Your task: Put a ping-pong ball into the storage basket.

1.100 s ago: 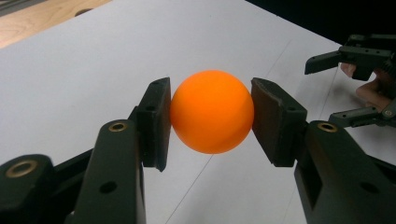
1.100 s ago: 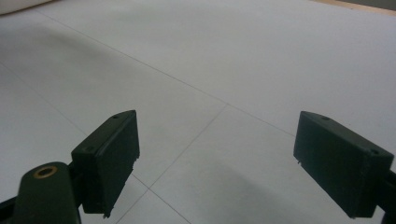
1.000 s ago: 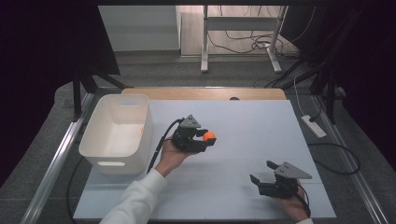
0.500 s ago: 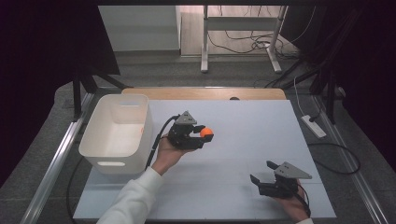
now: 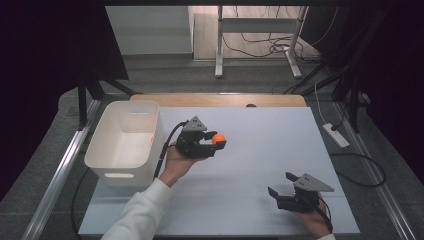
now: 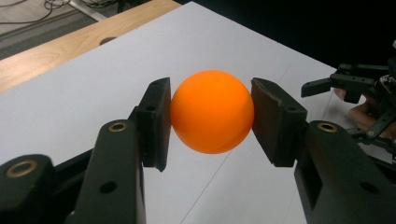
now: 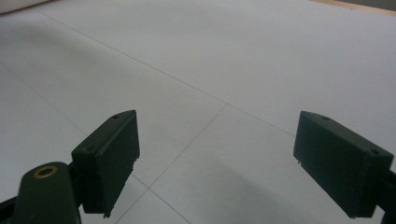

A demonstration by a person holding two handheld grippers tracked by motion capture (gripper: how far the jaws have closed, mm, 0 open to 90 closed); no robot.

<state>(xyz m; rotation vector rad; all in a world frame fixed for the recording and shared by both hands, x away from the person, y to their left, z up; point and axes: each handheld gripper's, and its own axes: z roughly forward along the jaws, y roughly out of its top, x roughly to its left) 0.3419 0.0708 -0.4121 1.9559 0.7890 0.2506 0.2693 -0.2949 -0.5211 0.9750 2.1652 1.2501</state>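
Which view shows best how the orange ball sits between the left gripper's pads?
The left gripper view: the orange ball sits large and sharp, both pads of the left gripper pressing its sides. The high view shows it as a small orange spot at the gripper's tip, above the table.

White table top (image 5: 250, 130) with white bin (image 5: 125, 142) at left edge

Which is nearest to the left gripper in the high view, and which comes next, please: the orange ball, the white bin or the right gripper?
1. Orange ball: clamped in the left gripper.
2. White bin: just to its left, at the table's left edge.
3. Right gripper: farthest, near the table's lower right, open with nothing in it.
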